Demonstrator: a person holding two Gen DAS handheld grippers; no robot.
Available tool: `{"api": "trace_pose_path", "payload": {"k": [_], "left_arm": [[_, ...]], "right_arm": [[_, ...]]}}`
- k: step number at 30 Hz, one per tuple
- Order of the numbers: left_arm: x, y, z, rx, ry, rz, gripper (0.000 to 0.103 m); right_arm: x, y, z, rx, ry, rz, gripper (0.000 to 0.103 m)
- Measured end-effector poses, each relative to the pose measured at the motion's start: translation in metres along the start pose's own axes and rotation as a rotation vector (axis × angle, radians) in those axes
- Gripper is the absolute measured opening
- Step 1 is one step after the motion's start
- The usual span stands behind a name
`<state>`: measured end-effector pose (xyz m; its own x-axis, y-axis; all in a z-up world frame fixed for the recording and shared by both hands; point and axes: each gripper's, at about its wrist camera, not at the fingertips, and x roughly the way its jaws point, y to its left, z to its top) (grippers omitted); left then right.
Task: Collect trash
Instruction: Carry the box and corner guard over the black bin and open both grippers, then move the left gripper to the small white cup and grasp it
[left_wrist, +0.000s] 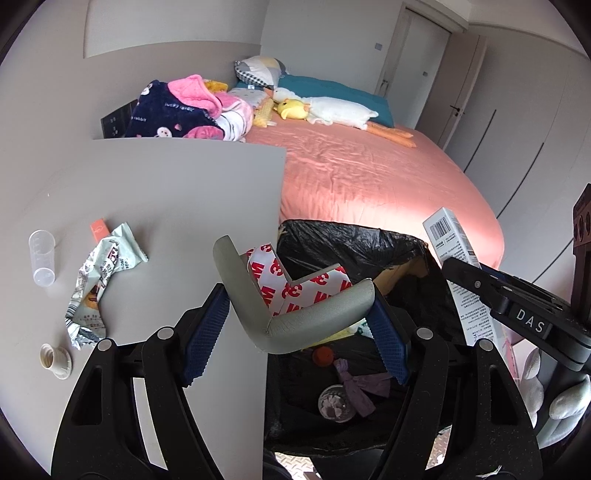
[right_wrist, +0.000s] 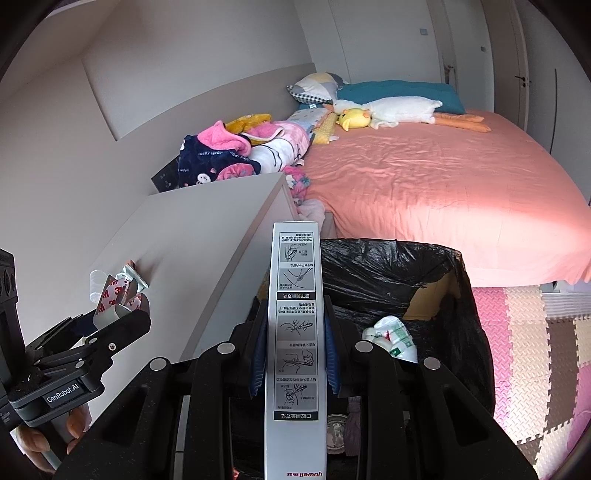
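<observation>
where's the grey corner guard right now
In the left wrist view the grey corner guard is clamped in the left gripper, at the table edge beside the black-lined bin.

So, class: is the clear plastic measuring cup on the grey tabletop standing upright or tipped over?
Tipped over. The clear plastic measuring cup lies on its side on the grey tabletop, its printed scale lines running crosswise.

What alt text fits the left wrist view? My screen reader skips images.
The left claw grips a grey L-shaped corner guard with red-and-white backing, at the edge of a black-lined bin beside a grey table. A snack wrapper and clear cup remain on the table; a pink bed lies beyond.
</observation>
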<state>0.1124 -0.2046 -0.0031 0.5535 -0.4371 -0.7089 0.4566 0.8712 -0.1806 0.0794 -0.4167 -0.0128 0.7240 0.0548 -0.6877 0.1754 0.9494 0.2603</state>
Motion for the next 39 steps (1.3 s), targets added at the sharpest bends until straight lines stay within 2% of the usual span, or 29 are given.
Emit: {"api": "trace_pose_path", "payload": {"k": [14, 19, 21, 22, 23, 24, 25, 30, 39], "left_arm": [[0.020, -0.026, 0.001, 0.049, 0.040, -0.065, 0.072], [0.029, -0.031, 0.005, 0.056, 0.063, -0.112, 0.072], [0.034, -0.034, 0.007, 0.063, 0.086, -0.166, 0.085], [0.035, -0.036, 0.007, 0.059, 0.090, -0.180, 0.098], [0.035, -0.036, 0.008, 0.056, 0.089, -0.189, 0.097], [0.036, -0.037, 0.008, 0.054, 0.091, -0.192, 0.097], [0.036, -0.036, 0.009, 0.050, 0.096, -0.193, 0.097], [0.033, -0.027, 0.007, 0.009, 0.095, -0.226, 0.097], [0.024, -0.014, 0.003, -0.016, 0.080, -0.200, 0.097]], "right_arm": [[-0.005, -0.027, 0.004, 0.042, -0.009, -0.041, 0.028], [-0.006, -0.036, 0.009, 0.052, -0.017, -0.059, 0.028], [-0.009, -0.041, 0.013, 0.065, -0.025, -0.060, 0.029], [-0.011, -0.044, 0.015, 0.072, -0.030, -0.061, 0.041], [-0.015, -0.046, 0.017, 0.079, -0.043, -0.069, 0.050], [-0.019, -0.048, 0.019, 0.084, -0.062, -0.087, 0.069], [-0.023, -0.049, 0.020, 0.087, -0.084, -0.108, 0.079], [-0.030, -0.055, 0.022, 0.097, -0.105, -0.105, 0.080], [-0.020, -0.042, 0.016, 0.071, -0.071, -0.084, 0.080]]}}
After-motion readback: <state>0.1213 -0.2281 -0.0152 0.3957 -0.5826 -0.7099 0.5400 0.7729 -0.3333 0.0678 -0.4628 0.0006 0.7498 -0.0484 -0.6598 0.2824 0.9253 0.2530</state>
